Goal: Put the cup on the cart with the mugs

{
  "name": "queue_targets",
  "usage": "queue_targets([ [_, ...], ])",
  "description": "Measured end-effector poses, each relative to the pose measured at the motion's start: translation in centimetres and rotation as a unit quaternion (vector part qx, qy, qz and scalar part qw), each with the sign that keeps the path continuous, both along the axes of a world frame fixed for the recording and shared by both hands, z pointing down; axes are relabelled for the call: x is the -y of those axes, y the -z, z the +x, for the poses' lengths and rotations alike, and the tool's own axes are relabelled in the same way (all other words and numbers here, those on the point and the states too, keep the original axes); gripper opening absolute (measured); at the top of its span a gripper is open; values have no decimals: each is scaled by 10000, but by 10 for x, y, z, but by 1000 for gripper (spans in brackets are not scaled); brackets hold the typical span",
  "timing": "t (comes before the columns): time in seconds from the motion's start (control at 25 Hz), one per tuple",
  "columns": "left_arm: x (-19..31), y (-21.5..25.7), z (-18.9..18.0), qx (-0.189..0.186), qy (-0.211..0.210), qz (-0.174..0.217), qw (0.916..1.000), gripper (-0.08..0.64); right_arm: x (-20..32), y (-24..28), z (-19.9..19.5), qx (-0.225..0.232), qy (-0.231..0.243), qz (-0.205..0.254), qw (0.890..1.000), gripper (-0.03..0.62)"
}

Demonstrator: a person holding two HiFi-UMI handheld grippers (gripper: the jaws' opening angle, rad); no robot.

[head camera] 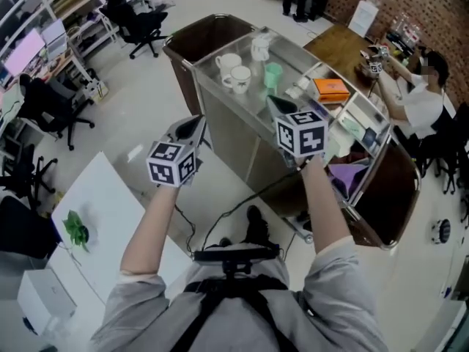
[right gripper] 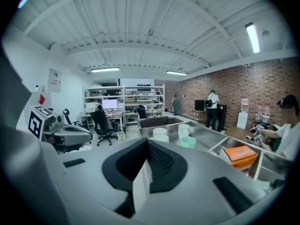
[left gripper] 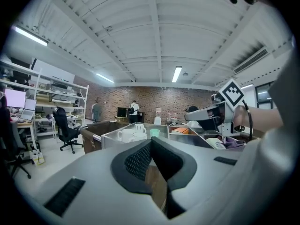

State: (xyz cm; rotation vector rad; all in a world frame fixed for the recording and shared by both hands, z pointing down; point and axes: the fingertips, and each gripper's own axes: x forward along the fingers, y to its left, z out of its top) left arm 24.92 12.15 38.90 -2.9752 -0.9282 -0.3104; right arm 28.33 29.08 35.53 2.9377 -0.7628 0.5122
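A steel cart [head camera: 223, 112] stands in front of me. On its top sit two white mugs [head camera: 233, 70], a white jug [head camera: 260, 48] and a pale green cup [head camera: 272, 74], which is upright just right of the mugs. My left gripper [head camera: 192, 127] is raised at the cart's near left corner, and its pads meet with nothing between them. My right gripper [head camera: 275, 105] hovers over the cart top a little short of the green cup, and it is shut and empty. The right gripper view shows the cup [right gripper: 188, 142] and the mugs [right gripper: 160, 134] beyond the closed jaws.
An orange box [head camera: 331, 88] and other items fill the cart's right compartments. Brown bins [head camera: 205, 39] flank the cart. A white table [head camera: 102, 218] with a green leafy item [head camera: 75, 229] is at lower left. A seated person [head camera: 419, 105] is at the right, and office chairs [head camera: 143, 24] stand behind.
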Motion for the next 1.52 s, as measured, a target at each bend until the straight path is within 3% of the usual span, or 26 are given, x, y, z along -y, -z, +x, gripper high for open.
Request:
queue_targets([
  [0.16, 17, -22, -40, 44, 106, 99, 9999, 2, -4, -23, -56, -43, -246, 495, 9985, 11],
  [0.32, 43, -41, -71, 116, 351, 106, 9993, 2, -14, -65, -102, 337, -476, 1096, 9923, 9],
  [0.44, 65, -47, -85, 152, 589, 11, 9981, 2, -21, -87, -128, 479, -691, 1296, 9880, 9],
  [0.76, 93, -72, -117, 394, 794, -42, 9961, 2, -19, -119, -173, 610, -780, 749, 9923, 8],
  [1.52, 98, -98, -138, 683, 808, -273, 9940, 2, -26, -133, -179, 737, -802, 517, 9927, 8],
])
